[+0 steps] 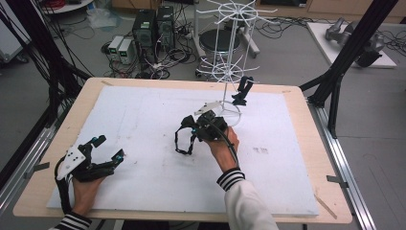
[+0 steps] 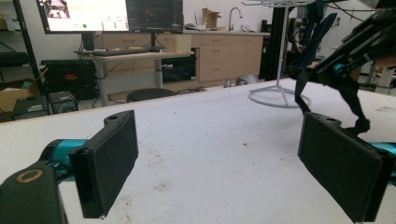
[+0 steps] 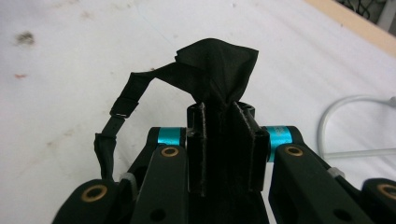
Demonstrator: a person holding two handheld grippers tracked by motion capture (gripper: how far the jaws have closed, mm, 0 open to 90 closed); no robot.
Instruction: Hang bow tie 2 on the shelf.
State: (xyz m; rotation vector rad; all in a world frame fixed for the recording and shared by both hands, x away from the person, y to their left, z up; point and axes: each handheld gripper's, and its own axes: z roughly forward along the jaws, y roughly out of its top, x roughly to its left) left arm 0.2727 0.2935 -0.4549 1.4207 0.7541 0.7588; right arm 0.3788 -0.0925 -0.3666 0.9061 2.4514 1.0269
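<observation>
Right gripper view: right gripper (image 3: pixel 224 109) clamped on black strap (image 3: pixel 217 65). Keep clamped; lift toward white rack (image 1: pixel 229 52); hook strap loop. Left gripper (image 1: pixel 107 148) agape, idle.

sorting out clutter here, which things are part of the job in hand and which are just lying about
In the job:
- black fabric strap piece, clamped in the right gripper
- white wire rack, with another black item hanging on it

Just about:
- left gripper, open and idle
- computer towers
- stool

The black cloth (image 3: pixel 219 70) disappears between the right gripper's (image 3: pixel 226 116) pads, its lower part hidden; what garment it is stays unclear.
</observation>
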